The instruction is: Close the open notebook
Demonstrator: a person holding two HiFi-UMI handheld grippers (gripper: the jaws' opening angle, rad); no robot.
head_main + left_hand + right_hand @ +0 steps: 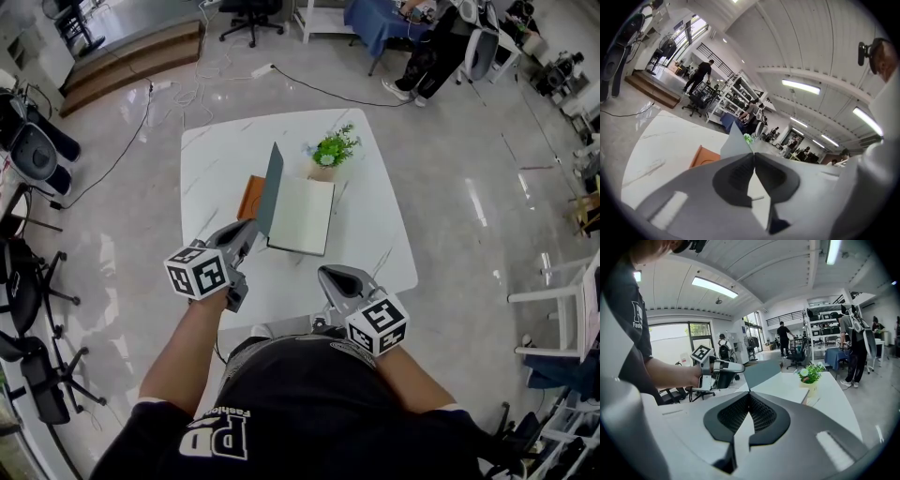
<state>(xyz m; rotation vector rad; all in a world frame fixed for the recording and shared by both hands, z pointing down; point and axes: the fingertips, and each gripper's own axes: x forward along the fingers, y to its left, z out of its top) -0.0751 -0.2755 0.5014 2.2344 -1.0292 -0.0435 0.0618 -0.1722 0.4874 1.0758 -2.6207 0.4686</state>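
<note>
We see a white, grey-veined square tabletop (216,150) standing on a glossy pale floor (450,187). Three things lie on it, gathered near its middle. A notebook (302,216) rests with its pale page flat and its grey-green cover raised at the left edge. Just left of that cover lies a flat orange piece (251,197), partly hidden. A small potted plant (330,155) stands just beyond the notebook's far edge.

Small potted plant (334,148) on white table (375,234); orange flat item (250,196) nearby
</note>
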